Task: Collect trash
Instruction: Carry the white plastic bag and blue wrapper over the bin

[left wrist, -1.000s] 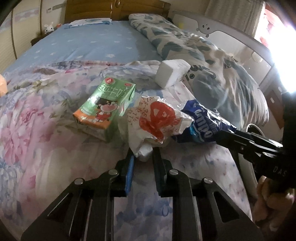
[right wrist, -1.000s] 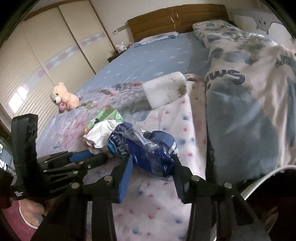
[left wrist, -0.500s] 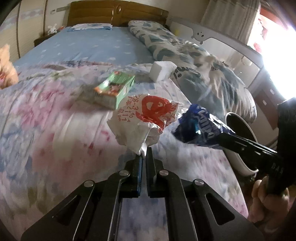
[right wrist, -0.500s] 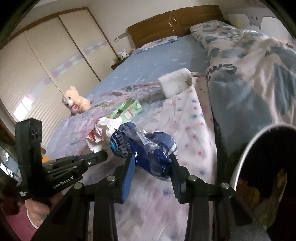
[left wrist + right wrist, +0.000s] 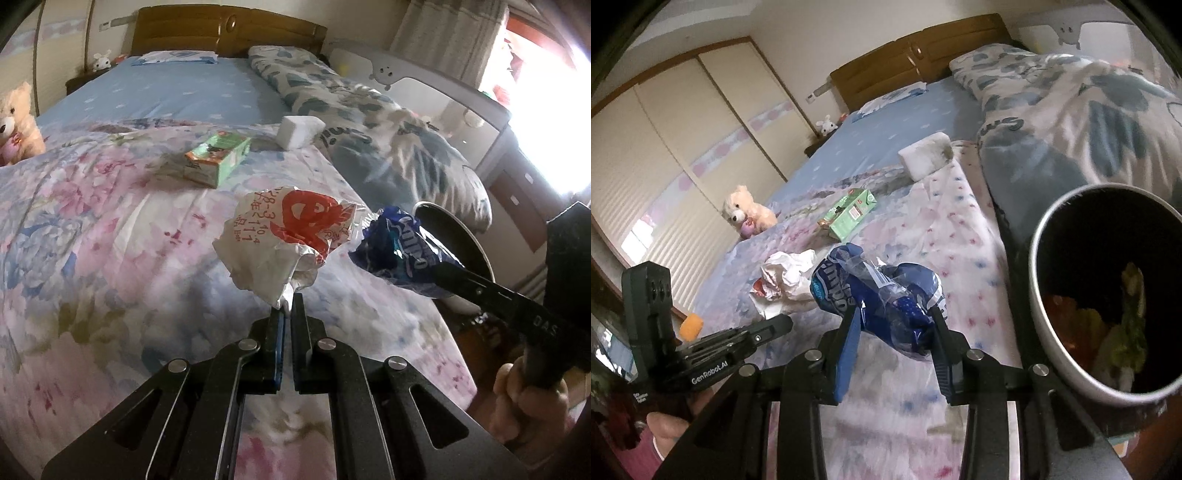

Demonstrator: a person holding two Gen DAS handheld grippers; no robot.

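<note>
A: What is the left gripper [image 5: 287, 308] carrying?

B: Its jaws are pressed together on a twisted corner of the white plastic bag [image 5: 286, 243] with red print, which hangs clear of the floral quilt [image 5: 92, 236].

A: And the right gripper [image 5: 894, 332]?

B: Its jaws have just been closing, and they stand clamped on the crumpled blue wrapper [image 5: 886, 299], one finger on each side. The wrapper is lifted off the bed too. In the left wrist view it sits just right of the white bag, almost touching it.

A: Where is the bin?

B: The round waste bin [image 5: 1039, 295] stands beside the bed at the right, its mouth open, with some scraps inside. The blue wrapper is near its rim but not over it.

A: Anything left on the bed?

B: A green milk carton [image 5: 218, 157] lies on its side on the quilt, and a white block [image 5: 300, 131] rests further back, near the patterned grey-blue duvet [image 5: 388, 140]. A teddy bear [image 5: 746, 214] sits at the far edge of the bed.

A: Are the person's hands visible?

B: A hand [image 5: 528, 402] grips the right gripper's handle, at the lower right of the left wrist view.
</note>
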